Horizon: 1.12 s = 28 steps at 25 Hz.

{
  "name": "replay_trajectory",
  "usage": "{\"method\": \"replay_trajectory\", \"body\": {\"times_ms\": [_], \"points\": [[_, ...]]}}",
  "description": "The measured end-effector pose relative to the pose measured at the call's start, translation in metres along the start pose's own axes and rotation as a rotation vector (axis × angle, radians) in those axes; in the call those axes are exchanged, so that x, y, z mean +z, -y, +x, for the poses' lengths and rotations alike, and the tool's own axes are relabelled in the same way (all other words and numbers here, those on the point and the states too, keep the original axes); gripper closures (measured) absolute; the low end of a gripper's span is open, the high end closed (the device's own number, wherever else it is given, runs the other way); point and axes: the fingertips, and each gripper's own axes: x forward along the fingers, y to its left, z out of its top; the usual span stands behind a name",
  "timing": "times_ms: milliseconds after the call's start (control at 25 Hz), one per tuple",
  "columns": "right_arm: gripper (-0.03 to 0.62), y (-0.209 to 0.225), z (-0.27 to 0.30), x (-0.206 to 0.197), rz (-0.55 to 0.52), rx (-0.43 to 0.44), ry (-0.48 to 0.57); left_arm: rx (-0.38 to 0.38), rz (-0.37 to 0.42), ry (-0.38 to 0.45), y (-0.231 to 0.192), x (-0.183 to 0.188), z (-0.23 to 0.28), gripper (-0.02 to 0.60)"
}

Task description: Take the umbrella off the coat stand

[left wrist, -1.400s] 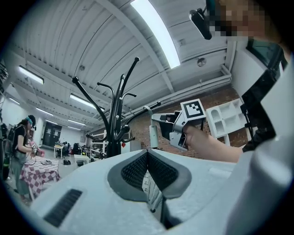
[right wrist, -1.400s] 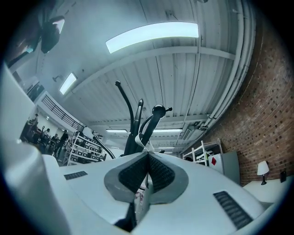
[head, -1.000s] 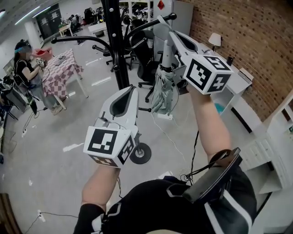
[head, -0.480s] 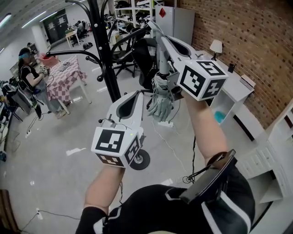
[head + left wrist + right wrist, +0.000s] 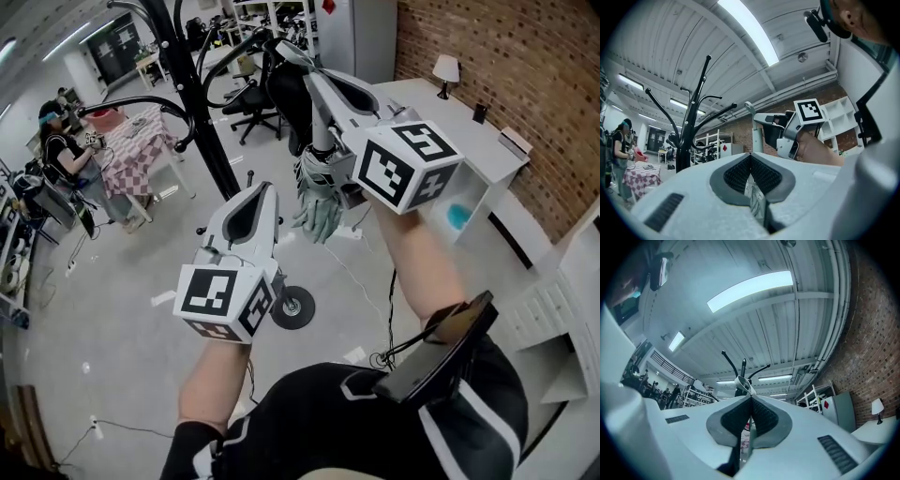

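Observation:
A black coat stand [image 5: 199, 117] with curved hooks rises at the upper left. The folded pale grey-green umbrella [image 5: 319, 199] hangs beneath my right gripper [image 5: 281, 49], right of the pole. My right gripper [image 5: 750, 396] is shut on the umbrella's white strap loop [image 5: 742, 382]; the stand's hook tips [image 5: 742, 364] show just beyond it. I cannot tell whether the loop still sits round a hook. My left gripper [image 5: 266, 187] is lower, in front of the stand, shut and holding nothing. In the left gripper view its jaws [image 5: 751, 155] are closed, with the umbrella shaft [image 5: 757, 136] above.
The stand's round base [image 5: 292, 307] stands on the grey floor with cables [image 5: 370, 300] beside it. A person [image 5: 56, 150] stands by a checked table [image 5: 131, 150] at left. Office chairs [image 5: 251, 94] are behind; a white desk [image 5: 459, 122] with a lamp [image 5: 446, 69] runs along the brick wall.
My right gripper and the hanging umbrella have drawn a little to the right, away from the stand's pole. The left gripper has hardly moved.

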Motion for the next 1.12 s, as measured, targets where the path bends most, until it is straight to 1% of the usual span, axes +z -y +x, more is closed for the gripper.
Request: {"method": "replay_trajectory", "body": {"times_ms": [320, 400, 520, 720, 760, 880, 960, 1040, 1120], "points": [[0.585, -0.002, -0.034, -0.025, 0.041, 0.049, -0.039, 0.048, -0.033, -0.009, 0.015, -0.018, -0.014, 0.574], [0.585, -0.006, -0.041, -0.030, 0.047, 0.066, -0.047, 0.080, -0.040, 0.005, 0.017, -0.021, -0.023, 0.574], [0.585, -0.010, -0.050, -0.036, 0.045, 0.103, -0.053, 0.148, -0.044, 0.030, 0.017, -0.025, -0.036, 0.574], [0.585, -0.008, -0.065, -0.043, 0.071, 0.139, -0.054, 0.218, -0.053, 0.007, 0.018, -0.037, -0.046, 0.574], [0.585, -0.009, -0.068, -0.046, 0.078, 0.148, -0.056, 0.215, -0.045, 0.006, 0.022, -0.039, -0.048, 0.574], [0.585, -0.016, -0.076, -0.056, 0.094, 0.177, -0.059, 0.169, -0.007, 0.000, 0.041, -0.044, -0.055, 0.574], [0.585, -0.022, -0.079, -0.059, 0.098, 0.185, -0.058, 0.181, 0.003, -0.017, 0.044, -0.047, -0.062, 0.574], [0.585, -0.028, -0.084, -0.064, 0.103, 0.197, -0.059, 0.206, -0.005, -0.025, 0.044, -0.051, -0.069, 0.574], [0.585, -0.034, -0.090, -0.070, 0.104, 0.208, -0.062, 0.200, -0.003, -0.036, 0.047, -0.059, -0.077, 0.574]]}}
